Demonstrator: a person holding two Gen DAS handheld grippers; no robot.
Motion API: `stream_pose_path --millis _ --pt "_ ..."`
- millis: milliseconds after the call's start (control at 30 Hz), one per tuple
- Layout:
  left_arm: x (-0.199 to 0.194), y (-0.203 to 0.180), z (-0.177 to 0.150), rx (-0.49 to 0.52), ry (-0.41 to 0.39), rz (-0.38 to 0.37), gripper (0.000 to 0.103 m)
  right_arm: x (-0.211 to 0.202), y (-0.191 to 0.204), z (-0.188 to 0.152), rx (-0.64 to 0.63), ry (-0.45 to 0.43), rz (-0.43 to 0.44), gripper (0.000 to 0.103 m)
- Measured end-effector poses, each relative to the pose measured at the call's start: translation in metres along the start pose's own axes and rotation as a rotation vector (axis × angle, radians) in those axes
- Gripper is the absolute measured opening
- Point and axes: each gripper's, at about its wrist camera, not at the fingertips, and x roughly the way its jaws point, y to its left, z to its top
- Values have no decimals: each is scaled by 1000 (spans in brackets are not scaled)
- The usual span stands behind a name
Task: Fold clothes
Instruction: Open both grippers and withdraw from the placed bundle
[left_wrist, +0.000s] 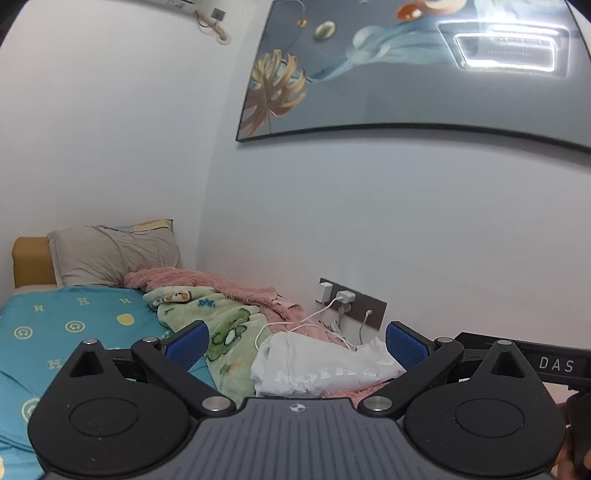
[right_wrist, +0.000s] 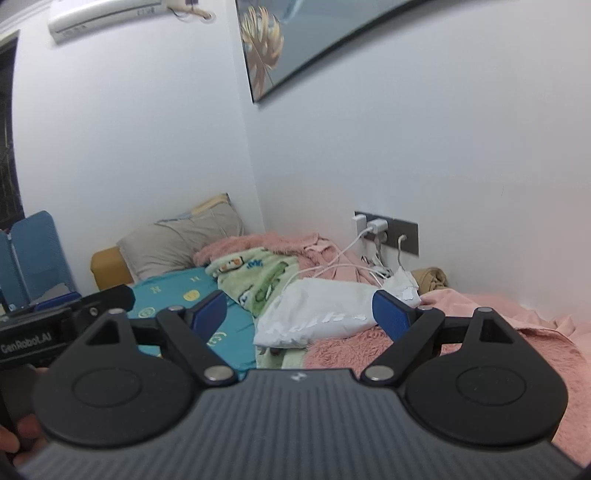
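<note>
A white garment (left_wrist: 317, 363) with pale lettering lies bundled on the bed against the wall; it also shows in the right wrist view (right_wrist: 317, 314). My left gripper (left_wrist: 297, 349) is open and empty, held above the bed with the garment ahead between its blue fingers (left_wrist: 188, 345). My right gripper (right_wrist: 299, 314) is open and empty too, a little back from the garment, its blue fingers (right_wrist: 391, 314) wide apart. The right gripper's body (left_wrist: 546, 363) shows at the right edge of the left wrist view.
A green cartoon blanket (left_wrist: 221, 325) and a pink fluffy blanket (right_wrist: 461, 314) lie around the garment. White charger cables (right_wrist: 351, 254) run from a wall socket (right_wrist: 391, 230) over the garment. A teal bedsheet (left_wrist: 66, 332), grey pillow (left_wrist: 110, 254) and framed picture (left_wrist: 406, 66) are there.
</note>
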Motion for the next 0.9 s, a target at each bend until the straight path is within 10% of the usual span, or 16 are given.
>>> stream_pose_path --millis 900 --pt "-40 30 -40 10 -16 57 103 1 45 -35 -139 -33 4 87"
